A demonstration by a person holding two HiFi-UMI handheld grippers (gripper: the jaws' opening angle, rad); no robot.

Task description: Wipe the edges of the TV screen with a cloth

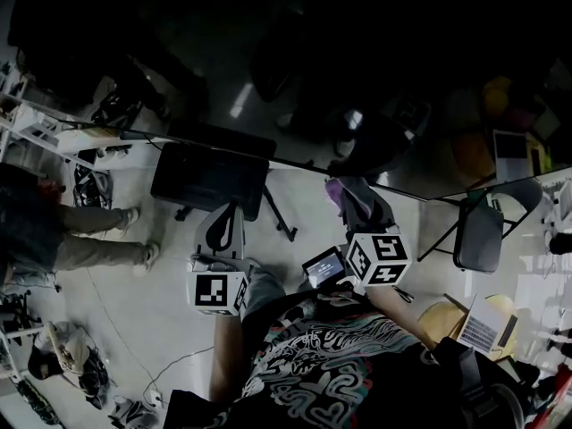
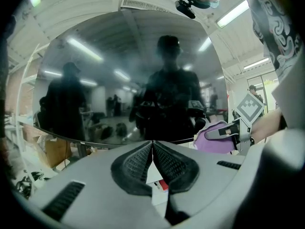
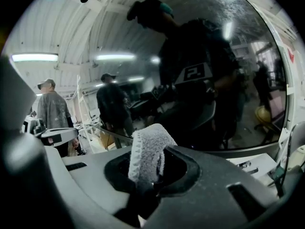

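Dark, glossy TV screen (image 2: 119,70) fills the background. The left gripper (image 2: 152,151) has its jaws pressed together, empty. The right gripper (image 3: 147,175) pinches a fuzzy cloth (image 3: 147,149).

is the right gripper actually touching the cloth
Touching. The right gripper view shows the right gripper with its tongs shut on the cloth, which sticks up between them.

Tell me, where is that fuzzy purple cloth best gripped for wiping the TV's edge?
Probably as the right hand-held gripper has the fuzzy purple cloth: pinched at its bunched end, from the side away from the dark glossy TV screen, so the soft fold sticks out past the jaws.
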